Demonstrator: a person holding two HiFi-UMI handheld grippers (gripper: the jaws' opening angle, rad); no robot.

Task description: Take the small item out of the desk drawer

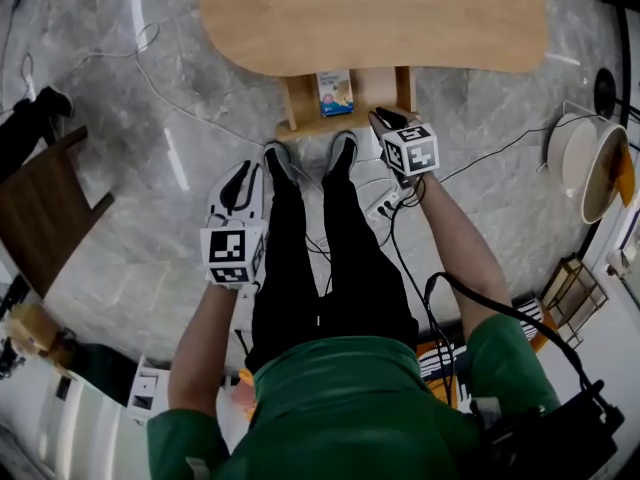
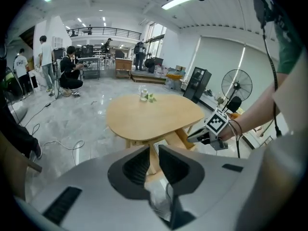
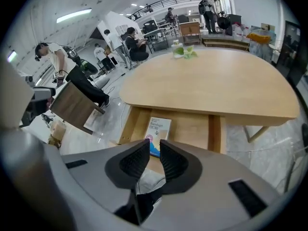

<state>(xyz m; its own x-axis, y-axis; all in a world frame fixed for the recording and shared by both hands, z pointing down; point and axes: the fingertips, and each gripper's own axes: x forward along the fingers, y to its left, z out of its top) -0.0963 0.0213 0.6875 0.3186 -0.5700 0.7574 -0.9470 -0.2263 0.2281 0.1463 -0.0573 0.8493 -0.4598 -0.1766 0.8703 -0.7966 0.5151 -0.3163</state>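
Note:
A small blue and white box lies in the open wooden drawer under the light wooden desk. My right gripper hangs at the drawer's front right corner, its jaws a little apart with nothing between them. In the right gripper view the box shows just beyond the jaw tips. My left gripper hangs lower left over the floor, beside the person's left shoe. Its jaws stand narrowly open and empty, pointed at the desk.
The person's legs and shoes stand right before the drawer. A dark wooden stool is at the left, buckets at the right. Cables and a power strip lie on the marble floor. A glass stands on the desk.

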